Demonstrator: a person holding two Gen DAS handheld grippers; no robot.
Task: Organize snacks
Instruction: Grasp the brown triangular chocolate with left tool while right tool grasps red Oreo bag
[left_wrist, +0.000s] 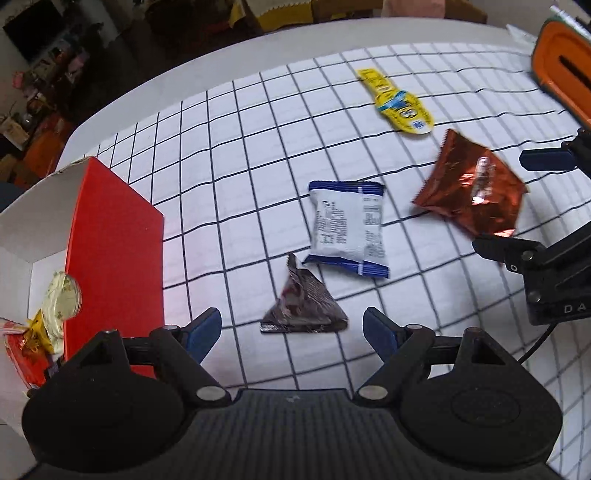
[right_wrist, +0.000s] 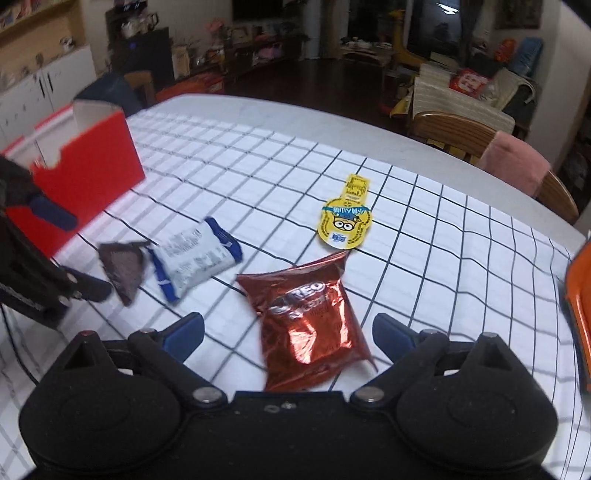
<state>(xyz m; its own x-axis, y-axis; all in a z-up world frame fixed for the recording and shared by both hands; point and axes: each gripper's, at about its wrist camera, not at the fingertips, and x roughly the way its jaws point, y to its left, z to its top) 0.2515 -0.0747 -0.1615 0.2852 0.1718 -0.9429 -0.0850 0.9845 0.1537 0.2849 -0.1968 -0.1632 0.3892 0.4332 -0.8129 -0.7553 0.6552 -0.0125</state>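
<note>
Grid tablecloth (left_wrist: 258, 122), four snacks loose. Left gripper (left_wrist: 291, 328) spread over triangular packet (left_wrist: 304, 306), right gripper (right_wrist: 288, 332) spread around Oreo bag (right_wrist: 310, 325). Slippery foil could squirt out.

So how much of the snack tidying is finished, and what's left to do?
Some is done: the red box already holds a few snacks. Nothing is in hand; the left gripper and right gripper are both open. Still loose on the checked cloth: the dark triangular packet, white-and-blue packet, red Oreo bag and yellow snack.
</note>
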